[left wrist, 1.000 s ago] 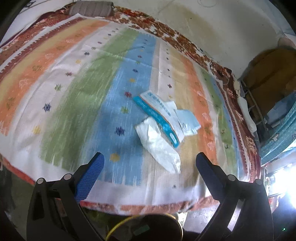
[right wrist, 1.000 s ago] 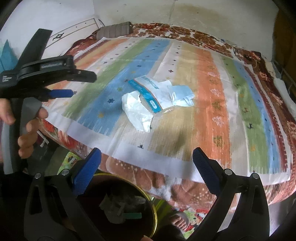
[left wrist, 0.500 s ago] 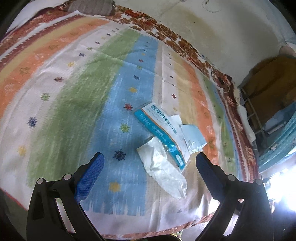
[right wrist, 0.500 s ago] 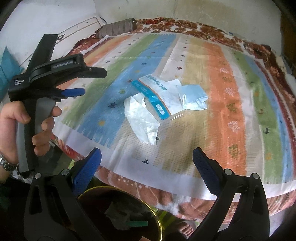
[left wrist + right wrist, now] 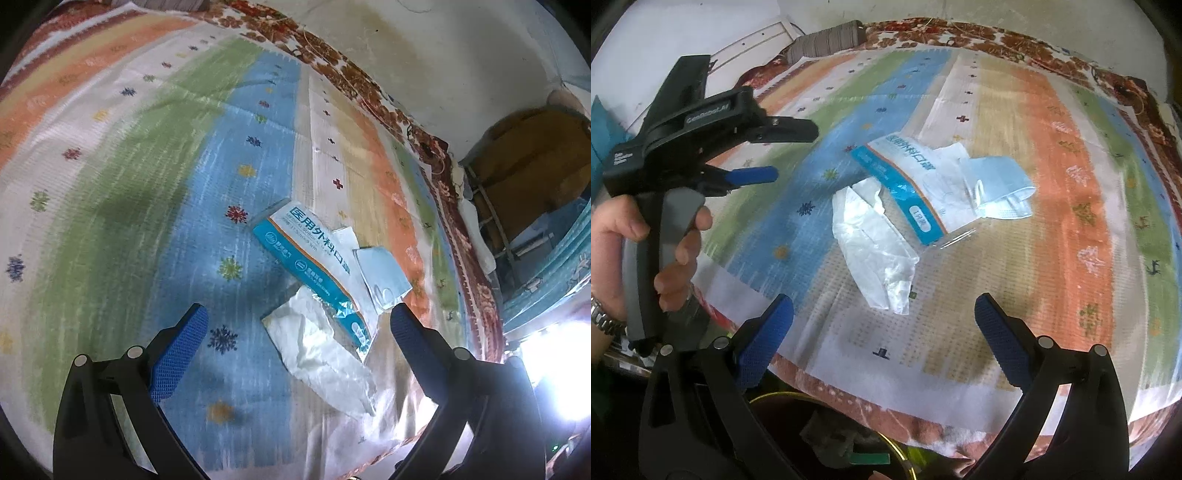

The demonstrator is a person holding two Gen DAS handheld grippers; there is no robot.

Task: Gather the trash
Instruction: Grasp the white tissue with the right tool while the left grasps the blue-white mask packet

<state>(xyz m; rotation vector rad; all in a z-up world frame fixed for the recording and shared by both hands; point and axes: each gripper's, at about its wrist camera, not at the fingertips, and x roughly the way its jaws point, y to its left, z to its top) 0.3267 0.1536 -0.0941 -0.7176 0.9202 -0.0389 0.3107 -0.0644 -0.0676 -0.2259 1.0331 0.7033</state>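
Note:
A crumpled white tissue [image 5: 321, 354] [image 5: 873, 243] lies on the striped bedspread [image 5: 122, 177] [image 5: 1067, 206]. Touching its far side is a blue-and-white mask wrapper [image 5: 314, 258] [image 5: 908, 177], with a pale blue face mask [image 5: 384, 277] [image 5: 1001, 192] to the right of that. My left gripper [image 5: 295, 332] is open just above the tissue, fingers either side. My right gripper [image 5: 882, 328] hangs open over the bed's near edge, short of the tissue. The left gripper [image 5: 783, 151] shows from the side in the right wrist view, held by a hand [image 5: 676, 251].
A dark bin with a yellow rim [image 5: 849, 443] holding some scraps sits on the floor below the bed's near edge. A grey striped pillow [image 5: 827, 40] lies at the far end. A wall [image 5: 443, 66] runs along the bed's far side; wooden furniture [image 5: 532, 162] stands beyond its right end.
Both grippers have moved forward over the bed toward the trash pile. The left one now brackets the tissue. Both stayed open.

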